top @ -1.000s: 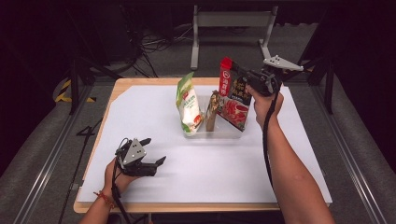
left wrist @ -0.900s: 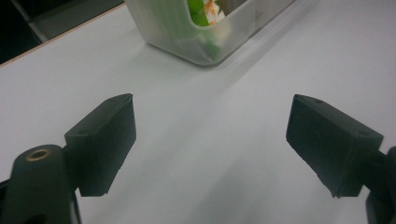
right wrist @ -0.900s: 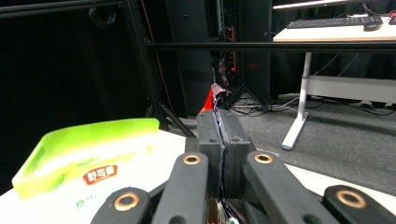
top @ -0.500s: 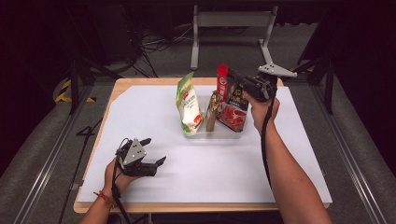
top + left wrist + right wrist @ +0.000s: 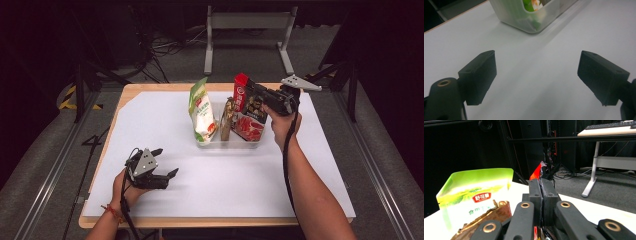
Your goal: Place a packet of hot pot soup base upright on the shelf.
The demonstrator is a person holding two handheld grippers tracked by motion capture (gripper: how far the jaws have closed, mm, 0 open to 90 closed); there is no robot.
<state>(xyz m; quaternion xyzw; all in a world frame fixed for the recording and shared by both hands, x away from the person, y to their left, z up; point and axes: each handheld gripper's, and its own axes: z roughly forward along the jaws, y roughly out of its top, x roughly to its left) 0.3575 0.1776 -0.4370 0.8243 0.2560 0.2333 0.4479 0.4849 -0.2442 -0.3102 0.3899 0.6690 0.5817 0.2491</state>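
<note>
A clear plastic bin (image 5: 230, 143) stands mid-table. In it a green snack bag (image 5: 201, 111) stands upright at the left, with a brown packet (image 5: 228, 120) beside it. My right gripper (image 5: 254, 98) is shut on the top edge of a red packet (image 5: 248, 120), whose lower part sits in the bin's right side. In the right gripper view the red packet (image 5: 536, 172) pokes up between the shut jaws of my right gripper (image 5: 540, 183), with the green bag (image 5: 474, 195) and brown packet (image 5: 489, 216) to the left. My left gripper (image 5: 167, 161) rests open on the table's front left, nothing between its jaws (image 5: 536, 62).
A white sheet (image 5: 150, 115) covers the wooden table. The bin's corner (image 5: 529, 23) lies ahead of the left gripper. A metal stand (image 5: 250, 30) and cables sit on the floor beyond the far edge.
My right gripper has come down with the red packet, lowering it into the bin. The left gripper has stayed still.
</note>
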